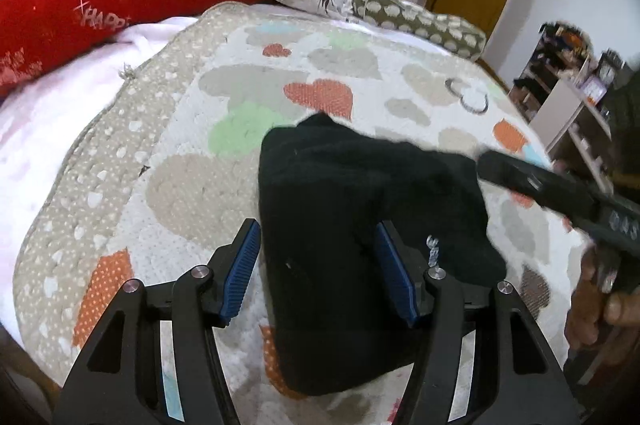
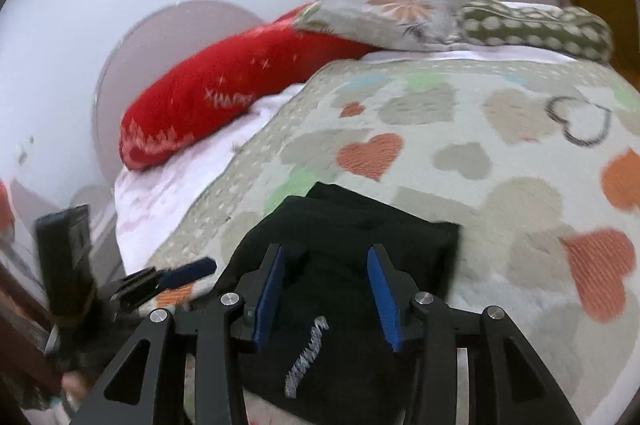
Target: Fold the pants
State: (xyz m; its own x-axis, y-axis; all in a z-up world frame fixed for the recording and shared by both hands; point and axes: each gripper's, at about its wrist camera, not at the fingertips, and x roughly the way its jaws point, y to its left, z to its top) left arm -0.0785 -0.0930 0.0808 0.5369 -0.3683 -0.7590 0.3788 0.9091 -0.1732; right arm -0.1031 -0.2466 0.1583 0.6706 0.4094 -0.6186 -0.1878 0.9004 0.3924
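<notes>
Lying folded on the heart-print bedspread (image 1: 192, 193), the black pants (image 1: 352, 225) run lengthwise away from both cameras, straight between the parted, empty fingers of the left tool (image 1: 318, 273) and right tool (image 2: 328, 295), neither clearly nearer.

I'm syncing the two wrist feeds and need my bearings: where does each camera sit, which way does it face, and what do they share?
Left wrist: on the left gripper, looking along its open fingers over the black pants on the quilt; the right gripper and hand show at right.
Right wrist: on the right gripper, open above the pants; the left gripper shows at left.
Shared: pants, quilt, red pillow.
</notes>
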